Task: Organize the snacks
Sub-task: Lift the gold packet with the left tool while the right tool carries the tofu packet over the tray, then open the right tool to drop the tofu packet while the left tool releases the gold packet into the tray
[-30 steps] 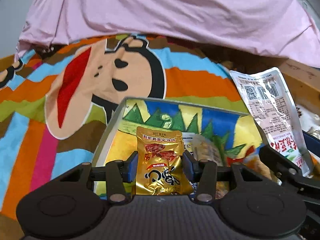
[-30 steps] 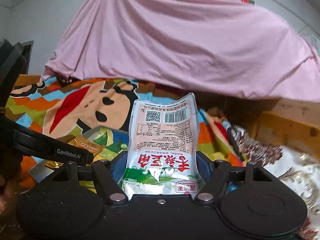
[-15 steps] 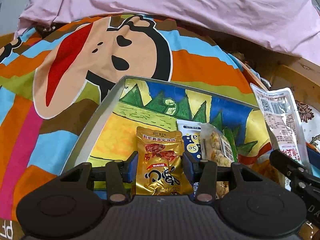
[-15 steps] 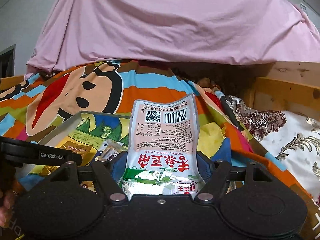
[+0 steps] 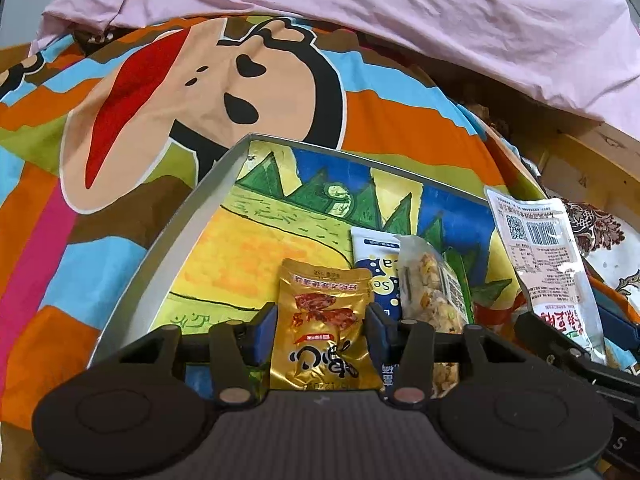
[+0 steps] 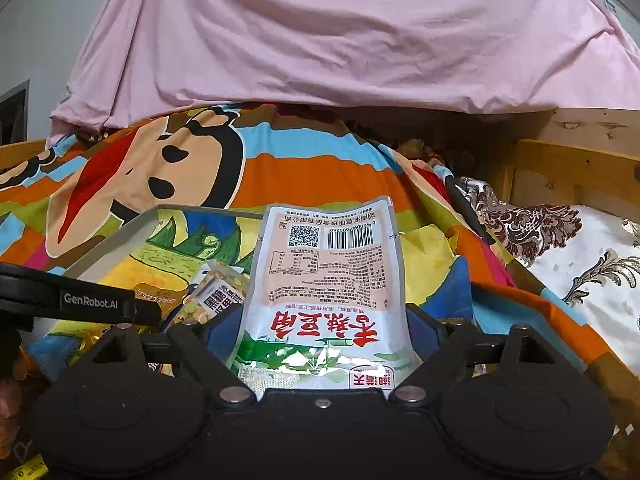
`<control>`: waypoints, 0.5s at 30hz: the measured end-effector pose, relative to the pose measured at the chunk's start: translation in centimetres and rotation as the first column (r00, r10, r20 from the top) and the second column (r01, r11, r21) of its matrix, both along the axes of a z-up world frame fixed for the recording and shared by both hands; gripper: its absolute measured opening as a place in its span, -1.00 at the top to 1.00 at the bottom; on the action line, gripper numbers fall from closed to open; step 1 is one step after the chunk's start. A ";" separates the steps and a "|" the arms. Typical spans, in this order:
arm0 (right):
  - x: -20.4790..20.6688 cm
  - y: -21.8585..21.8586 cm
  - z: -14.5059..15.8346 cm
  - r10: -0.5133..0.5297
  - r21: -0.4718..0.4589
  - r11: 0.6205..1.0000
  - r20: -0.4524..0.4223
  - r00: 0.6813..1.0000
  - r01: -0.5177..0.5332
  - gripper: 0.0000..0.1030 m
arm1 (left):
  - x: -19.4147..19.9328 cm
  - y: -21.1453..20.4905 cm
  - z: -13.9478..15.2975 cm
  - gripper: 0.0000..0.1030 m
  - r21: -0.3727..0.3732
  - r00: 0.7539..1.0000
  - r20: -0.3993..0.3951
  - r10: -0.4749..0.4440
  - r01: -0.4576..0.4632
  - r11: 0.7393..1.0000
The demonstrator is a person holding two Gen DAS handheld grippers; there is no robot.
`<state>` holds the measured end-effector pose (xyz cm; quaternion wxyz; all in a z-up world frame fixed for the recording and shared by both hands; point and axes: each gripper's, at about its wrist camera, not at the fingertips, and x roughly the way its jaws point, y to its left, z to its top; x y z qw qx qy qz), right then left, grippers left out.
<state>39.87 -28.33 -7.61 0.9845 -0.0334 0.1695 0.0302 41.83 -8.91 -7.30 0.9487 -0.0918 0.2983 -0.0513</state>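
Note:
Over the grey tray [image 5: 188, 216] with a painted landscape floor, my left gripper [image 5: 323, 326] holds a gold snack packet [image 5: 324, 320] upright. Its jaws are opening, but the pads still touch the packet's sides. My right gripper [image 6: 324, 334] is at the tray's right side with a white and pink packet with red lettering [image 6: 326, 280], [image 5: 540, 256] standing between its fingers. These jaws are opening wide and the pads have come off the packet. A blue and white packet [image 5: 378, 272] and a clear bag of nut bars [image 5: 430, 284], [image 6: 218, 292] lie in the tray [image 6: 120, 236].
The tray rests on a striped cartoon-monkey blanket [image 5: 180, 92]. A pink sheet [image 6: 340, 32] hangs behind it. At the right are a wooden bed frame [image 6: 568, 168] and a white floral bedcover [image 6: 592, 264]. The left gripper's body [image 6: 80, 300] crosses the right view's left edge.
Both grippers came down and forward over the tray with their packets. The right jaws have spread away from the white packet, and the left jaws have eased slightly.

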 end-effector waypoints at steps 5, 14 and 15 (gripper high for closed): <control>0.1 0.0 -0.2 0.004 -0.002 1.000 -0.003 1.000 -0.004 -0.75 | -0.2 0.5 -0.2 -0.22 -0.016 1.000 0.008 0.007 -0.007 1.000; 0.1 -0.3 -0.1 0.005 0.032 0.999 0.003 1.000 -0.006 -0.94 | -0.7 1.0 -0.5 -0.46 -0.063 1.000 0.016 0.026 -0.025 0.998; 0.1 -0.3 -0.1 0.005 0.032 0.999 0.001 1.000 -0.005 -0.94 | -0.7 1.1 -0.5 -0.48 -0.068 0.999 0.018 0.029 -0.028 0.997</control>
